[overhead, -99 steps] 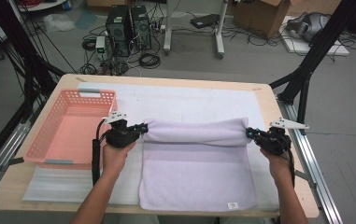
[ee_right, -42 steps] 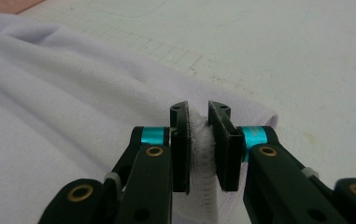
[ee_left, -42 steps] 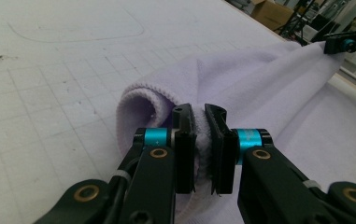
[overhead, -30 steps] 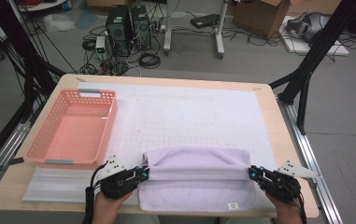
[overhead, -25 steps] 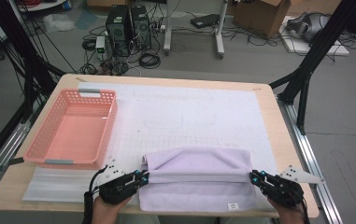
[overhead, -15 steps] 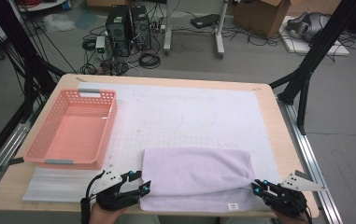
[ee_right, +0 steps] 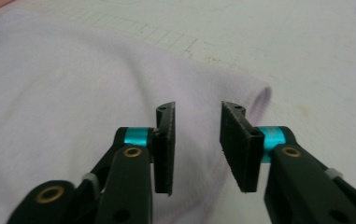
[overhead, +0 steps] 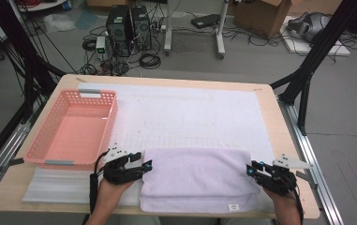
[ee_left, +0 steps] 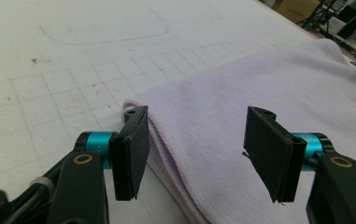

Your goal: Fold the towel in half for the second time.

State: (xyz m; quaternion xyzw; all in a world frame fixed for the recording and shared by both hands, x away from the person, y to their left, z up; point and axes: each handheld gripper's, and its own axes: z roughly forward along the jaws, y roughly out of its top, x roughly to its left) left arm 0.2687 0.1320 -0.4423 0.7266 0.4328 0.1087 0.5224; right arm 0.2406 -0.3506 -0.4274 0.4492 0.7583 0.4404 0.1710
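Note:
A lilac towel (overhead: 197, 178) lies folded flat near the table's front edge, with a small label at its front. My left gripper (overhead: 144, 165) sits at the towel's left edge. Its jaws have just been opening and stand apart, and the towel (ee_left: 259, 84) corner lies loose between and under them. This left gripper (ee_left: 196, 149) presses on nothing. My right gripper (overhead: 250, 169) is at the towel's right edge. Its jaws have also just been opening. In the right gripper view the towel (ee_right: 73, 93) lies under the right gripper (ee_right: 196, 140), unpinched.
A pink plastic basket (overhead: 110, 126) stands at the left of the table, with nothing in it. A white gridded mat (overhead: 190, 112) covers the middle. A foam sheet (overhead: 59, 185) lies at the front left. Black frame legs stand beyond the table's sides.
The grippers carried the towel's folded edge toward the front and laid it flat. Both let go and their jaws opened. Since half a second ago both hands have shifted slightly away from the front edge.

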